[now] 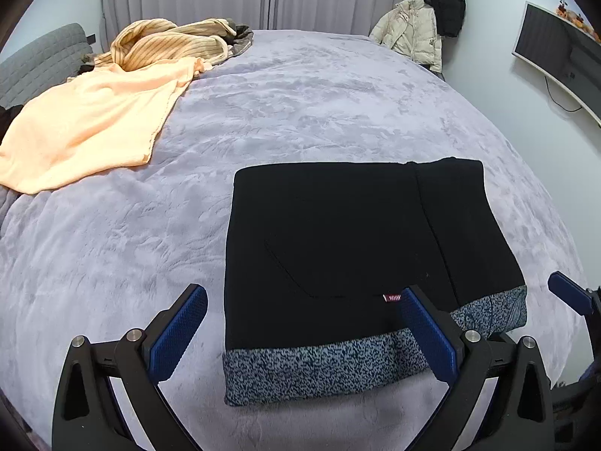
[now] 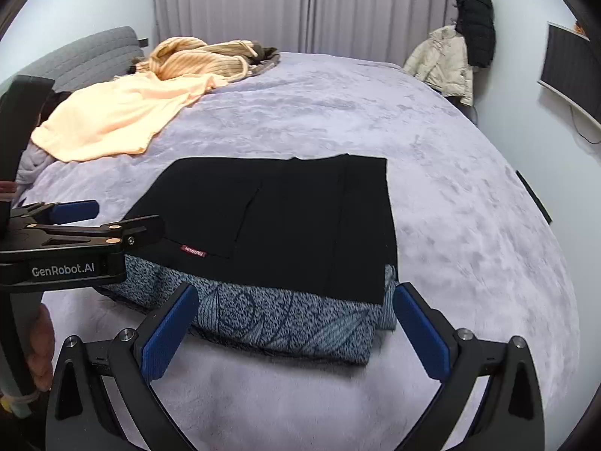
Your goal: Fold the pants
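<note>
The black pants [image 1: 338,233] lie folded into a flat rectangle on the lavender bed [image 1: 293,112], with a speckled blue-grey inner lining showing along the near edge and a small red label near a pocket. They also show in the right wrist view [image 2: 293,221]. My left gripper [image 1: 304,297] is open and empty, hovering over the near left part of the pants. My right gripper [image 2: 295,300] is open and empty, hovering over the near right edge. The left gripper [image 2: 94,225] shows from the side in the right wrist view.
A peach garment [image 1: 86,127] and a striped tan garment [image 1: 169,45] lie at the bed's far left by a grey headboard [image 1: 41,60]. Jackets [image 1: 413,34] hang at the far right corner. A monitor [image 1: 559,56] hangs on the right wall.
</note>
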Motion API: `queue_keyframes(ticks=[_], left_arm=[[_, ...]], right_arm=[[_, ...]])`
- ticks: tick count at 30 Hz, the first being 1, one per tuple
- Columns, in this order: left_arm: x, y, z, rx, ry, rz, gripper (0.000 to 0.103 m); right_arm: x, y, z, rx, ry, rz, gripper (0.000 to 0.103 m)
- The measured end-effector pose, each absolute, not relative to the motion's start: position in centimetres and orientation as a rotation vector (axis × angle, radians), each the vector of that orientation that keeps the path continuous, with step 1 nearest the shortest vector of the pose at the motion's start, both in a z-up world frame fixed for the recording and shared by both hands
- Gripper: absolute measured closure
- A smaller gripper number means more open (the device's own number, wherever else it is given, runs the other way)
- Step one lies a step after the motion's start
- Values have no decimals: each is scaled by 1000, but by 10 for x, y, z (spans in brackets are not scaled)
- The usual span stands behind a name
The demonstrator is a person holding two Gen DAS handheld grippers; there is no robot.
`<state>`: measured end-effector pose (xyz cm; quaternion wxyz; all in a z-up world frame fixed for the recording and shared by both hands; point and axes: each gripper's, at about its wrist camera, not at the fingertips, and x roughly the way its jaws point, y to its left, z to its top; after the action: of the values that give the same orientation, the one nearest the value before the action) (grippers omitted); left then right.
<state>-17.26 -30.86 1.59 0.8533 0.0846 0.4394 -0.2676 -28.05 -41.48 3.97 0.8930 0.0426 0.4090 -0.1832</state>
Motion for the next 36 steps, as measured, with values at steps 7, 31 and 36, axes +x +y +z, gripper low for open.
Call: queue_keyframes(ticks=[7,31,36], left_arm=[[-188,-310,-3,237,978,-515,0],[-182,-305,-5,173,996,-497,0],[-186,-308,-5,212,981,-455,0]], right_arm=[[-279,-420,19,151,941,-388,0],[-274,-430,16,140,966,-411,0],[-274,-431,17,137,965,-413,0]])
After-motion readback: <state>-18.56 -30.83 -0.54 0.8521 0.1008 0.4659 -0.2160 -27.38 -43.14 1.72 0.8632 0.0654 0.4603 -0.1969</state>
